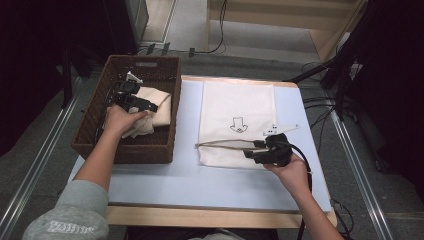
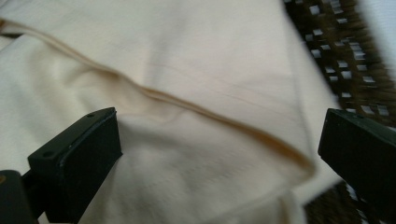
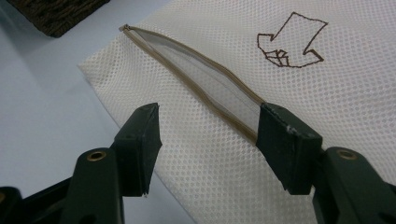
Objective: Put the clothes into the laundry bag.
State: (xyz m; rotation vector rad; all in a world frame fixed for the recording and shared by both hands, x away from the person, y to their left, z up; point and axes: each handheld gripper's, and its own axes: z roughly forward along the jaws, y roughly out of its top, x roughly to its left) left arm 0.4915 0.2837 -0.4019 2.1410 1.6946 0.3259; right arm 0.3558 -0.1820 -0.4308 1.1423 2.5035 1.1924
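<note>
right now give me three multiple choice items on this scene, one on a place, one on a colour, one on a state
1. Where is the folded cloth?
A in the basket
B on the mesh bag
C on the floor

2. What colour is the drawing on the mesh bag?
A green
B brown
C blue

3. How is the bag's zip?
A fully closed
B torn off
C partly open

Answers: 1 A, it lies inside the wicker walls. 2 B, brown outline on white mesh. 3 C, a gap shows between its two sides.
</note>
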